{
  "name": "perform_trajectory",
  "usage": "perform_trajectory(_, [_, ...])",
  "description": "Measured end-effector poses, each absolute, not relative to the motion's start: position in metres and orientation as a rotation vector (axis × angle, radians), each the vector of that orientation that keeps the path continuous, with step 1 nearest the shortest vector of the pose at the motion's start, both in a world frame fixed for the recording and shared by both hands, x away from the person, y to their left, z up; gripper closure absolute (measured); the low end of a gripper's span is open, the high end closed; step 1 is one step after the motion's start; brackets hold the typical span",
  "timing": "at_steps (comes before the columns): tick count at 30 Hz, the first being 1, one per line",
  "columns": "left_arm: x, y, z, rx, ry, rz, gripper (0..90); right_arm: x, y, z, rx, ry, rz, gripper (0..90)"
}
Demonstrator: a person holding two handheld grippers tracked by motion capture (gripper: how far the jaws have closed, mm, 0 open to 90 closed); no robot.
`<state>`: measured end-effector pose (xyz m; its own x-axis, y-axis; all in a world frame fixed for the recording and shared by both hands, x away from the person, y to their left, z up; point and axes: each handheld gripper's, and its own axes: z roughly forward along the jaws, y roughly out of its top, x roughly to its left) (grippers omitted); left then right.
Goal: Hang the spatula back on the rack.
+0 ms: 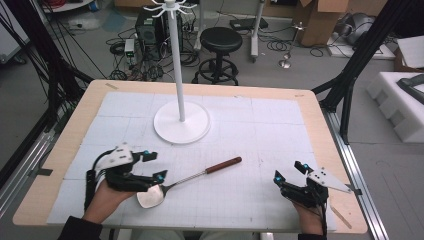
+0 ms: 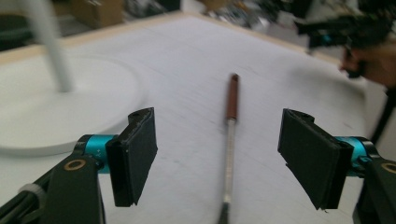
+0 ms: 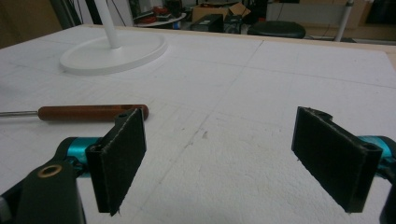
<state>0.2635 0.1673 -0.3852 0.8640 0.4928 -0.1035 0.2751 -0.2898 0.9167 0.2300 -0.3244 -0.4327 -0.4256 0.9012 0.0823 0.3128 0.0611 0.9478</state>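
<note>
Spatula lying flat on the white foam mat in the lower middle of the high view, metal blade at lower left, wooden handle pointing toward the upper right. Not yet picked up, by the look of it.

Left gripper at lower left of that view, hovering just over the blade end, jaws spread wide and gripping nothing. In the left gripper view, thin metal shaft running up the middle of the frame between the two black pads, apart from both.

Right gripper at lower right, well apart from the spatula, jaws likewise wide open and empty. In the right gripper view, handle lying at left behind the near pad.

White stand with hooks on top, upright above centre, bare at its base.

Judged progress: early. Approach lined up; closing on the spatula, lifting it, and probably hanging it on the stand all left to do.
</note>
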Motion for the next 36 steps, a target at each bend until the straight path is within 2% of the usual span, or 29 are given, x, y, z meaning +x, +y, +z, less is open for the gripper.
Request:
perform_trajectory(2, [0.267, 0.139, -0.383, 2.008, 0.508, 0.198, 30.2, 0.230, -0.325, -0.432, 1.210, 1.790, 1.375, 16.8])
perform_trajectory(5, [0.272, 0.118, -0.386, 2.062, 0.486, 0.157, 30.3, 0.231, -0.324, -0.432, 1.203, 1.793, 1.377, 16.8])
perform_trajectory(10, [0.285, 0.098, -0.401, 2.151, 0.527, 0.129, 30.5, 0.231, -0.324, -0.432, 1.194, 1.800, 1.380, 16.9])
perform_trajectory(13, [0.291, 0.092, -0.409, 2.213, 0.588, 0.168, 31.0, 0.231, -0.325, -0.432, 1.198, 1.802, 1.385, 16.9])
perform_trajectory(24, [0.299, 0.086, -0.424, 2.369, 0.653, 0.137, 56.6, 0.231, -0.326, -0.432, 1.207, 1.791, 1.391, 17.0])
perform_trajectory(30, [0.298, 0.083, -0.428, 2.419, 0.607, 0.178, 64.8, 0.231, -0.325, -0.432, 1.212, 1.790, 1.391, 17.0])
perform_trajectory(33, [0.298, 0.083, -0.428, 2.424, 0.571, 0.160, 78.7, 0.231, -0.325, -0.432, 1.216, 1.790, 1.388, 17.0])
perform_trajectory(36, [0.297, 0.083, -0.428, 2.433, 0.539, 0.175, 83.4, 0.231, -0.324, -0.432, 1.217, 1.788, 1.394, 17.3])
